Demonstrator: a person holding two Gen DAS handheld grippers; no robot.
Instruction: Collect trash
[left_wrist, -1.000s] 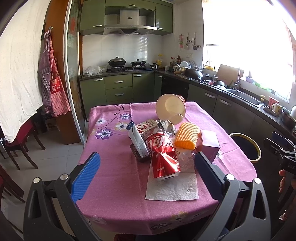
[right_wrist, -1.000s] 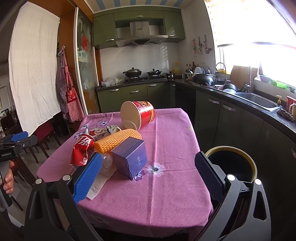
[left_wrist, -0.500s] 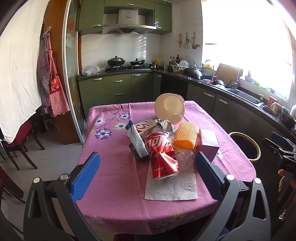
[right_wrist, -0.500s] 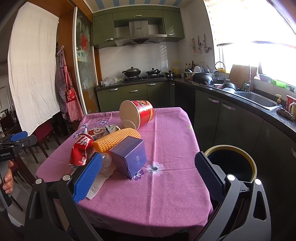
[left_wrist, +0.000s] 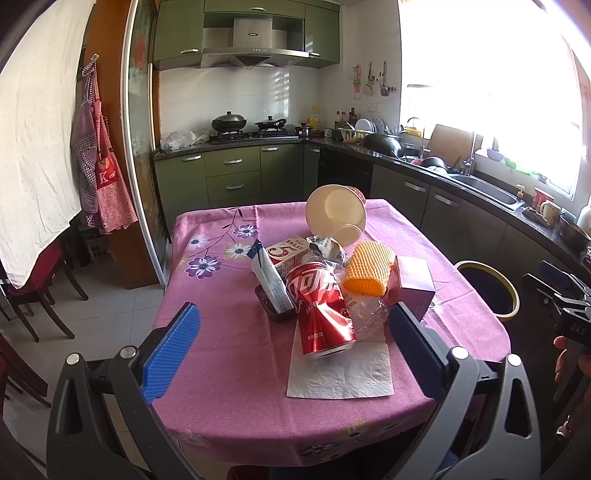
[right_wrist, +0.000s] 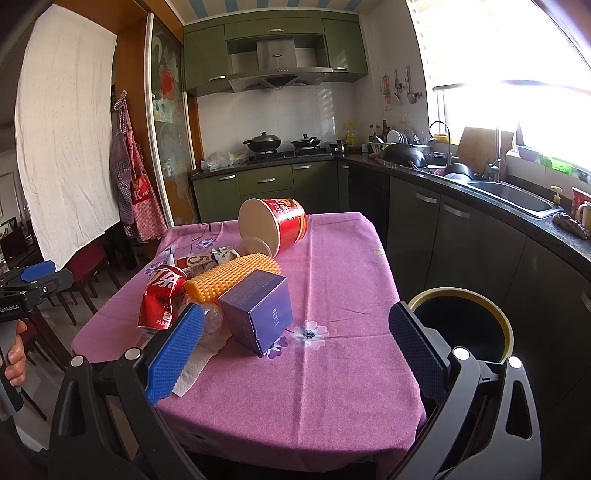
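Trash sits heaped mid-surface: crushed red can leaning on a napkin, purple box beside. Both your left tongs and right tongs hang wide, empty. Nudge the heap and the can could roll off. Clear plastic under it is hard to identify; the bin is partly blocked.

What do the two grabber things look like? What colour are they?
Both look alike: the left gripper and the right gripper have black plastic frames with silver bolts, and jaws faced with bumpy blue pads. From the other camera, each shows a black handle with white lettering. No cables or sleeves show.
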